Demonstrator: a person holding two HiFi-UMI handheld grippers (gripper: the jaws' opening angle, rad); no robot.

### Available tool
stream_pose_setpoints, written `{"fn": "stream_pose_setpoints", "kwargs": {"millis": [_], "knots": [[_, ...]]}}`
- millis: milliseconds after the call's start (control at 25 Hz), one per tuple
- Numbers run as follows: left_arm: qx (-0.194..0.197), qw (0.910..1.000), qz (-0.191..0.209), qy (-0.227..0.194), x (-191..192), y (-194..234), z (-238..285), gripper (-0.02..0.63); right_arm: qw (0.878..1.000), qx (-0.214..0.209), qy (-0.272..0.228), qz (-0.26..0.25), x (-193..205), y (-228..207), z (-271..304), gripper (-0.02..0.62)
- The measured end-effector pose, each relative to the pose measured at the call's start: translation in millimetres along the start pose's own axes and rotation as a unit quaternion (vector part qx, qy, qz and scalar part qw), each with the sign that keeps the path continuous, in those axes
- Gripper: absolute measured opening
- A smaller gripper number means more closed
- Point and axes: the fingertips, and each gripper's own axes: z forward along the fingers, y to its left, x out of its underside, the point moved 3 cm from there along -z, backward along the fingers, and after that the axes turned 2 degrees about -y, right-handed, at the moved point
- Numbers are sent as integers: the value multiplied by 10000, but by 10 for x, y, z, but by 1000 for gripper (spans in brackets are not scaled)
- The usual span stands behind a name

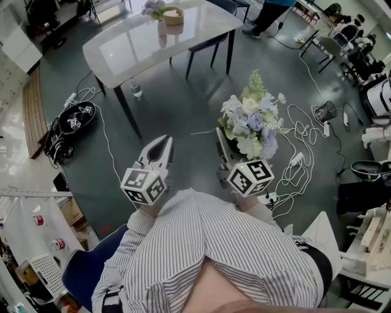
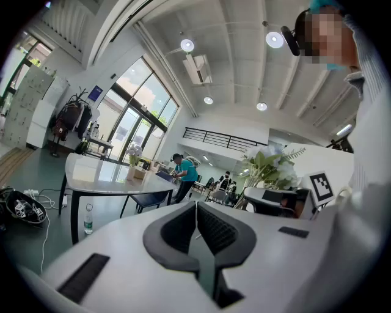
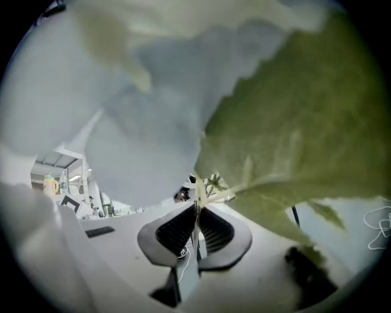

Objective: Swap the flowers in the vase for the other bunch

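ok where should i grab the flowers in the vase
Probably the stems between the flowers and the vase mouth, coming level from the side: the bunch stands upright, so it lifts straight out. The left gripper is shut and free.

Surface (image 1: 134, 49): glossy pale top. Left hand-held gripper (image 2: 196, 208): smooth white plastic, ribbed dark pads (image 2: 215, 227). Flowers (image 1: 253, 122): matt, cloth-like.

A glossy white table (image 1: 140, 46) is standing on the grey floor (image 1: 177, 110), a dark chair (image 1: 211, 44) sitting beside it. White cables (image 1: 303, 119) are trailing across the floor. Daylight is pouring through tall windows (image 2: 131, 125) while round ceiling lights (image 2: 187, 44) are glowing.
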Motion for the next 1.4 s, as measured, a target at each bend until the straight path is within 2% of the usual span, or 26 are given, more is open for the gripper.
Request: {"fn": "stream_pose_setpoints", "kwargs": {"millis": [200,480,720,1000,1160,1400], "knots": [[-49,10000,-44,47,29,127,-83,18,9999,130,-86,-6,-3,-2,34,31],[-70,9999,-4,80,5,140,-76,18,9999,103,-60,-1,-16,24,38,31],[145,9985,407,347,-52,114,51,18,10000,45,-11,27,-2,14,42,31],[281,9980,141,550,149,237,20,18,9993,251,156,240,287,97,108,31],[217,9978,-42,619,231,386,33,18,9989,290,298,206,390,77,217,31],[24,9981,-162,593,180,665,419,18,9989,91,378,252,379,-172,639,31]]}}
